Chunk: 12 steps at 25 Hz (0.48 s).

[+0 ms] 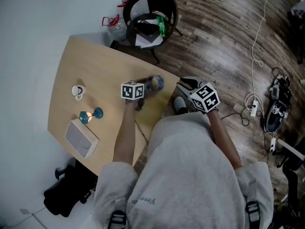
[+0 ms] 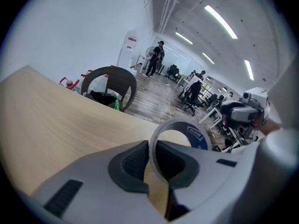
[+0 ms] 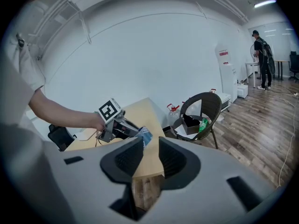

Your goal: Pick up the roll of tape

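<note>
Head view shows the wooden table (image 1: 95,66); over its right edge the left gripper (image 1: 147,90) is clamped on the roll of tape (image 1: 156,83), pads pinching the ring's wall; further right, beyond the edge, the right gripper (image 1: 187,86) hangs with jaws apart, empty.

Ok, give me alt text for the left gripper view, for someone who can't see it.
The left gripper has its jaws pinched on the wall of the roll of tape, a ring standing on edge with a blue label inside. Behind it are the pale wooden table, a dark chair past its far edge, and an open office floor.
</note>
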Each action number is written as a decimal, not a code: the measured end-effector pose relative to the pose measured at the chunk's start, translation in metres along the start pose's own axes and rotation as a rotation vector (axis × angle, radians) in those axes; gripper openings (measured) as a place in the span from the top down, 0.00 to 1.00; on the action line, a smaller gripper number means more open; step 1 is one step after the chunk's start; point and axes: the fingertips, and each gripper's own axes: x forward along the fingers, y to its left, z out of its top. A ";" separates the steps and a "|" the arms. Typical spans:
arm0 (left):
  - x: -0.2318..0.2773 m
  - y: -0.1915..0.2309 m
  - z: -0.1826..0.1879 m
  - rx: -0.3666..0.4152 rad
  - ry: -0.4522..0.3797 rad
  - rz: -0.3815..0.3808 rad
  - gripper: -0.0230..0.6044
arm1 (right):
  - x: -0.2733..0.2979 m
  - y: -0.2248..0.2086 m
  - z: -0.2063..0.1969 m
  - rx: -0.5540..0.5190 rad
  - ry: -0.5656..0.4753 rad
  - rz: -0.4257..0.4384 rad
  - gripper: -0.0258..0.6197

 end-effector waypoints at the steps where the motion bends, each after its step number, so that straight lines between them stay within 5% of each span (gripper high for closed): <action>1: -0.001 -0.001 0.000 0.003 -0.007 0.004 0.90 | 0.000 0.000 0.000 0.000 -0.001 0.000 0.80; 12: -0.023 -0.011 0.012 -0.059 -0.151 0.060 0.90 | 0.000 -0.002 0.006 -0.005 -0.029 -0.015 0.82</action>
